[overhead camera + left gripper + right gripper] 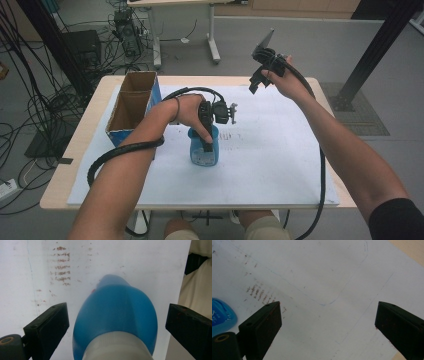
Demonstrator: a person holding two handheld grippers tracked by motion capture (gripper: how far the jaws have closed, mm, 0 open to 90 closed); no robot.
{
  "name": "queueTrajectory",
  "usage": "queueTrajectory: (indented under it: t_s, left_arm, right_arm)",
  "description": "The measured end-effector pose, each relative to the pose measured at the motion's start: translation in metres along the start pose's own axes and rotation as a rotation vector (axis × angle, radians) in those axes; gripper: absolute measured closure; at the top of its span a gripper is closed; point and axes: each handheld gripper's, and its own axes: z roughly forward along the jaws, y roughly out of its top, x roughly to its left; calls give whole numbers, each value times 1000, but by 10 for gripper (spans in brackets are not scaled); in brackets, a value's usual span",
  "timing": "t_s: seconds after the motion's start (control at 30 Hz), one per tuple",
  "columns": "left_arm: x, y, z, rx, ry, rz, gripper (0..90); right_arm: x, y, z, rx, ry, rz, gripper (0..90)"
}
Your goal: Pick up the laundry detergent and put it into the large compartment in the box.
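While the white sheet covers most of the surface, a cardboard box with two open compartments stands at its far left, just beside the left forearm. Faint brown smudges in short rows mark the sheet near the middle, and a thin blue pen outline runs across it in the right gripper view. Cables and table legs lie on the floor beyond the far edge. Nothing stands between the bottle and the jaws around it.

A blue bottle stands upright near the middle of the sheet, a little left of centre, well apart from the box. The left hand-held gripper comes down on it from above; in the left gripper view the bottle with its white neck sits between the two black jaws, which are spread wide with a clear gap on each side, touching neither.

The right hand-held gripper is held up over the far right part of the sheet, well apart from the bottle. Its jaws are spread wide with bare sheet between them, and the bottle's edge shows at the far left of its view
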Motion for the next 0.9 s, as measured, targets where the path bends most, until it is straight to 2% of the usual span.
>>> queueTrajectory:
  t_s: [0.9]
  left_arm:
    - [-2, 1, -7, -3, 21, 3, 58]
  right_arm:
    - [0, 0, 0, 1, 6, 6, 71]
